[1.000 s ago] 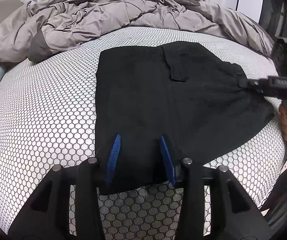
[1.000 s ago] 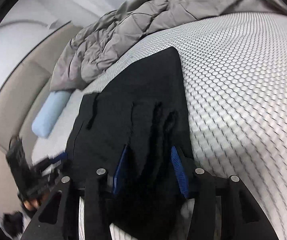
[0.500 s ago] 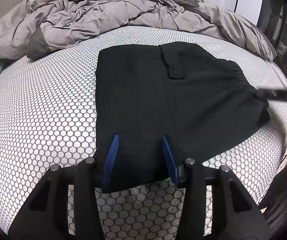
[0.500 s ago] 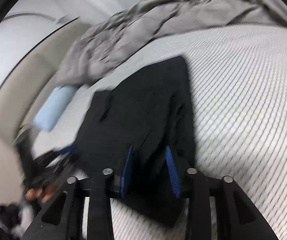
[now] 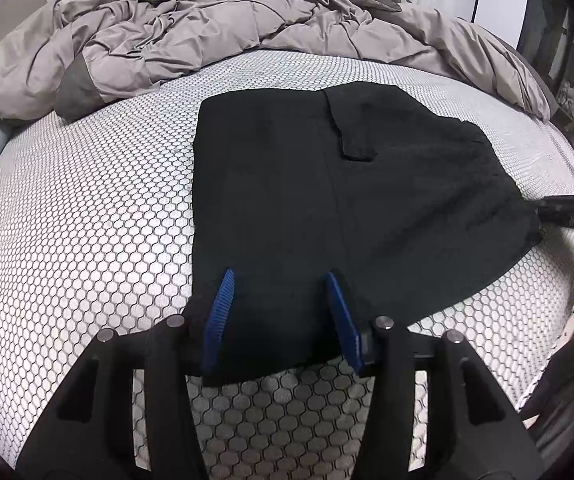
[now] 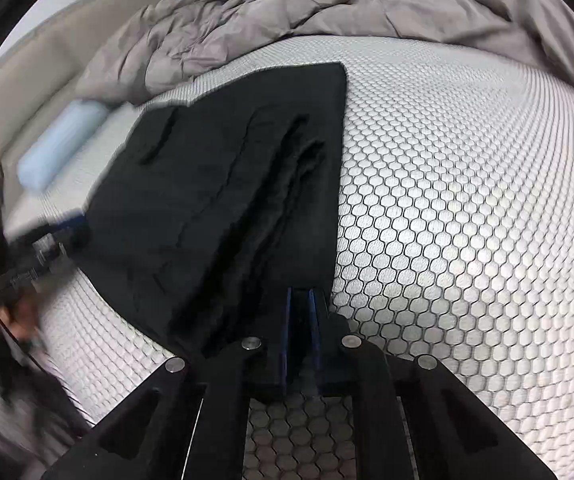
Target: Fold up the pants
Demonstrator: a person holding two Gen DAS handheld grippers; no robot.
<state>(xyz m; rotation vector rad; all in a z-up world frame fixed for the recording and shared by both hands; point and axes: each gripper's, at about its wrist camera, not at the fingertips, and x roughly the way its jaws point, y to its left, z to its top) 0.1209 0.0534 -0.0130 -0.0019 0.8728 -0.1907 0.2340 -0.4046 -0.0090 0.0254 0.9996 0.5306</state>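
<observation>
Pants (image 5: 327, 208), black and already folded into a flat block, lie on the honeycomb-patterned bed sheet (image 5: 79, 208), with a rumpled grey duvet (image 5: 207, 40) heaped beyond them and a pale blue bolster (image 6: 61, 144) off to the far left of the right wrist view.

Step in hand, by judgement: both grippers take hold at opposite ends so the next fold can be carried over. To do it well, each jaw should catch every layer, not only the top one; both ends should rise together and level, so the stacked layers do not slide apart; the far edge should serve as the line to match.

Left gripper (image 5: 280, 320): blue pads spread wide, released. The near edge of the pants lies between and under the pads, the rest stretching ahead; contact with the cloth cannot be told.

Right gripper (image 6: 299, 320): blue pads drawn close together, clenched on the near corner of the pants, which run ahead and to its left. In the left wrist view it shows at the far right edge of the cloth.

Pocket flap (image 5: 353, 136) lies on top, well ahead of the left gripper.
</observation>
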